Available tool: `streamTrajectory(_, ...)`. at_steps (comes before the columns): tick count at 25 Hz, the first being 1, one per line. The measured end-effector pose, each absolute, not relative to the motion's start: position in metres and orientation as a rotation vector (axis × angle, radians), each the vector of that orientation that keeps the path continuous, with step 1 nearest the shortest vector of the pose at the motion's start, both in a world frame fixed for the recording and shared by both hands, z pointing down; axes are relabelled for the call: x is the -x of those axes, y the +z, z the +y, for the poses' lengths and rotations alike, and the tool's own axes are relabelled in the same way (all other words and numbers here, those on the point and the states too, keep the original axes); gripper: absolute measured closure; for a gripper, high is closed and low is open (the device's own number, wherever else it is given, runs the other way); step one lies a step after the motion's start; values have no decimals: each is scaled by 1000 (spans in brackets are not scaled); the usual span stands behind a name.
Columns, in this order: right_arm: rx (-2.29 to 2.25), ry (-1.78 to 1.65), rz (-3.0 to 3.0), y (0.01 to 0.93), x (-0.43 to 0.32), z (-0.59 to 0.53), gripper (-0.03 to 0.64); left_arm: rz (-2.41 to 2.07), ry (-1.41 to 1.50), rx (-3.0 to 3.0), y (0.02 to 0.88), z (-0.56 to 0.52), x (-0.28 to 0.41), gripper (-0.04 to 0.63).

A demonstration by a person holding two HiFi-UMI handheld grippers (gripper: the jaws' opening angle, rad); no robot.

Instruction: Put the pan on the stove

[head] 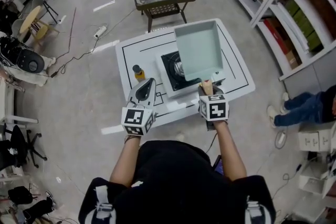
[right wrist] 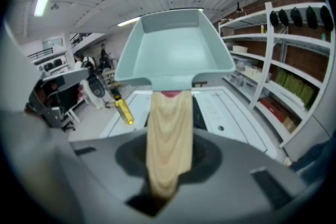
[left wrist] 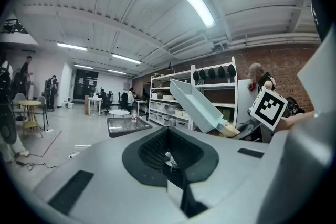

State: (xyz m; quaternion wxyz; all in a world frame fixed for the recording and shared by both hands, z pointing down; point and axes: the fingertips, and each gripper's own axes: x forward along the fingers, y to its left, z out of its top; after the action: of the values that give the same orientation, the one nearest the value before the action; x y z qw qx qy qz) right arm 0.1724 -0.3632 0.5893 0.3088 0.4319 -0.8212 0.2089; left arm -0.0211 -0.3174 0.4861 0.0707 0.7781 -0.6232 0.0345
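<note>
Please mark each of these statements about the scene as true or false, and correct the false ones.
1. The right hand-held gripper is shut on the wooden handle of the pale teal square pan. True.
2. The pan lies flat on the black stove. False: it is held in the air, tilted, over the stove.
3. A small yellow bottle with a dark cap stands on the white table, left of the stove. True.
4. The left hand-held gripper grips the bottle. False: it holds nothing and is apart from the bottle.
</note>
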Motion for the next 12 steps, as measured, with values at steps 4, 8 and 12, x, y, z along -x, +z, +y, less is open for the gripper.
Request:
streamTrajectory(4, -1098, 570, -2162, 598, -166, -368, 522, -1892, 121, -2320, 491, -320, 25, 569)
streamTrajectory(8, -1073, 532, -2134, 604, -162, -384, 520, -1901, 131, -2306, 497, -325, 25, 569)
streamTrajectory(12, -1024, 599, -2060, 636, -163, -383, 520, -1902, 152, -2302, 501, -328, 25, 569)
